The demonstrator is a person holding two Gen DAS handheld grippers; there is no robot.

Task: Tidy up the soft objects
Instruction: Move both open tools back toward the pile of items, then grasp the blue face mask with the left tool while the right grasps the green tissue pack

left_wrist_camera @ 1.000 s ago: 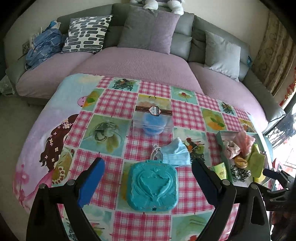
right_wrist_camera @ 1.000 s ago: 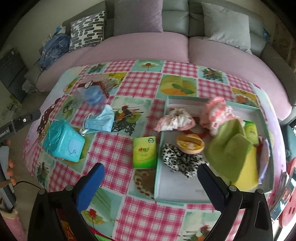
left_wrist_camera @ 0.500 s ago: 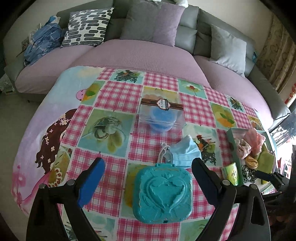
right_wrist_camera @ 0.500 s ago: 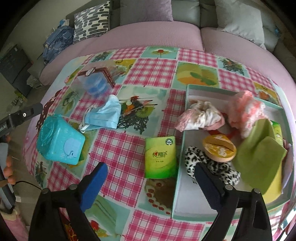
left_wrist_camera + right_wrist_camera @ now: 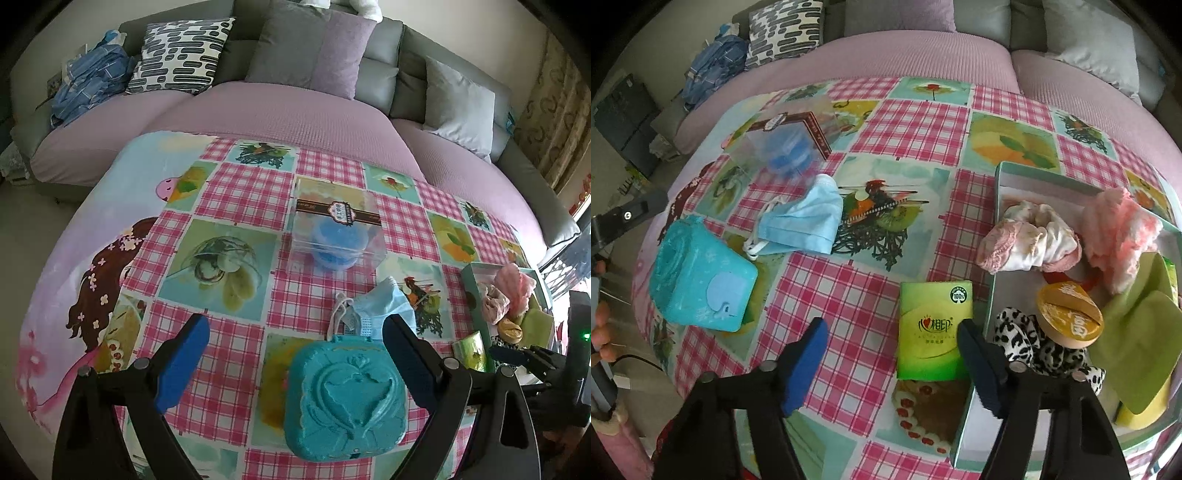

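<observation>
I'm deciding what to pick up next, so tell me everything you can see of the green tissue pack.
The green tissue pack is a small flat rectangle in glossy yellow-green wrapping, with printed characters and a round mark at one corner. It looks sealed and lies flat on the checked tablecloth, close beside the tray; whether they touch is unclear. The right gripper hangs over its near end, jaws closing, not gripping it.
</observation>
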